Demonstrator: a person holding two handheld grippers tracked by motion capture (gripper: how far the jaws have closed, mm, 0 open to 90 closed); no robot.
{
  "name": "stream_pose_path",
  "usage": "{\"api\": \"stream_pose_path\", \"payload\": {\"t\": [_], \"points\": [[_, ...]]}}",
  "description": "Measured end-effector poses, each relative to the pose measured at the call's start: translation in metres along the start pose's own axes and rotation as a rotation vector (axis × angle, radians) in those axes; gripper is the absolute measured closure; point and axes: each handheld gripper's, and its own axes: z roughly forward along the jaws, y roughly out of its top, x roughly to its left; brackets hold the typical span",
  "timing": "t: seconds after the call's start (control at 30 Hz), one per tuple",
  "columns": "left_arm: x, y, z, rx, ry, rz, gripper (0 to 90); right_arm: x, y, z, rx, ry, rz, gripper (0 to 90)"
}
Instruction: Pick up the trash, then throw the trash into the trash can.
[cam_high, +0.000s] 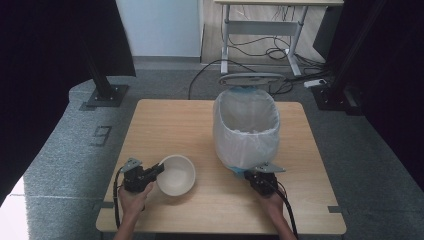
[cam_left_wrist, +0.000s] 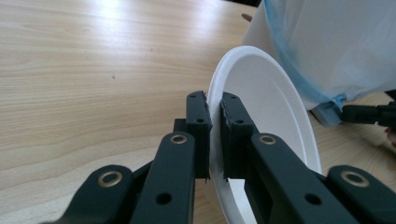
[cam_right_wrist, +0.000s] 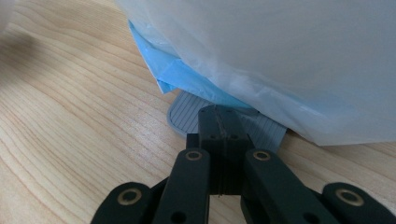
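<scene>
Two claws work at once. High view: the left claw (cam_high: 156, 172) grips the white bowl (cam_high: 176, 174) at the desk's (cam_high: 165, 120) front left, beside the lined bin (cam_high: 246, 129); lift it level and tip over the bin. Left gripper view: jaws clamp the bowl's (cam_left_wrist: 261, 116) thin, smooth rim. Right gripper view: the right claw (cam_right_wrist: 219, 116), pressed together, pushes the bin's grey pedal (cam_right_wrist: 184, 114); hold that pressure.

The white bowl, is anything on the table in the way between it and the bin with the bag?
Nothing visible is. The left gripper is shut on the white bowl at its rim, and only bare table lies between it and the bin. The right gripper rests shut on the bin's pedal.
</scene>
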Motion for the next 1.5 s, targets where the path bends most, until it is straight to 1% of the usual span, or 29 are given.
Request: {"api": "stream_pose_path", "payload": {"t": [0.37, 0.67, 1.03, 1.23, 1.5], "points": [[0.010, 0.007, -0.021, -0.072, -0.013, -0.040, 83.8, -0.001, 0.000, 0.000, 0.000, 0.005, 0.002, 89.6], [0.012, 0.009, -0.031, -0.102, -0.015, -0.055, 83.8, 0.000, 0.000, 0.000, 0.001, 0.003, 0.000, 89.6], [0.007, 0.013, -0.034, -0.117, -0.033, -0.045, 83.9, -0.001, 0.000, 0.000, 0.001, 0.008, 0.001, 89.6], [0.003, 0.016, -0.041, -0.143, -0.054, -0.046, 83.8, -0.001, 0.000, 0.000, 0.001, 0.007, -0.001, 89.6], [-0.003, 0.022, -0.047, -0.166, -0.071, -0.034, 83.9, -0.001, 0.000, 0.000, 0.001, 0.010, 0.003, 89.5]]}}
